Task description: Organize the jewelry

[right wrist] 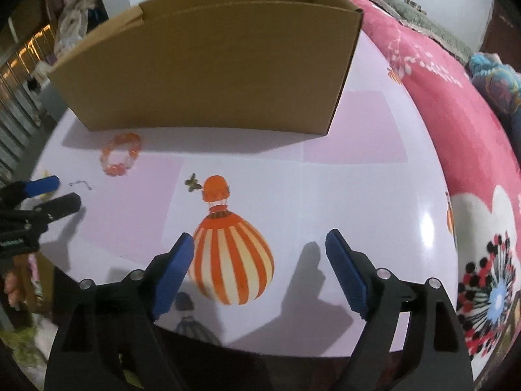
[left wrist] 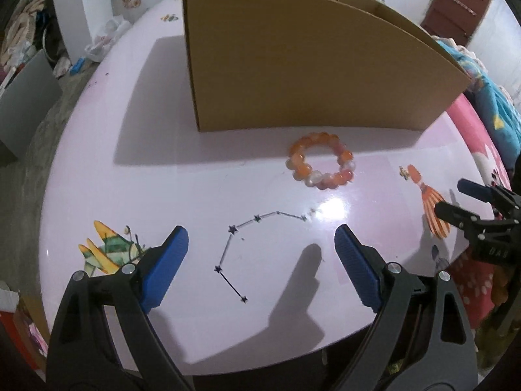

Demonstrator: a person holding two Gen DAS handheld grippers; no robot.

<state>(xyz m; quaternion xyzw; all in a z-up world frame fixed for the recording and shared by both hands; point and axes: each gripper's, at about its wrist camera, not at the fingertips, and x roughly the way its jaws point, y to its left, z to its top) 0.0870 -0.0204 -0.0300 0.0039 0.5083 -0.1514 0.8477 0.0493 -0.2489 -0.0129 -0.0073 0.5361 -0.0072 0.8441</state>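
The left gripper point(left wrist: 260, 241) hangs released over the thin star chain point(left wrist: 232, 254), which lies flat on the table point(left wrist: 130, 195), nothing between its blue pads. To lift it well, I judge the pads should drop straight onto one link and pinch low. The bead bracelet point(left wrist: 320, 161) lies just before the cardboard box point(left wrist: 309, 65). The right gripper point(right wrist: 260, 247) is also released, empty, above a printed balloon. No readable writing
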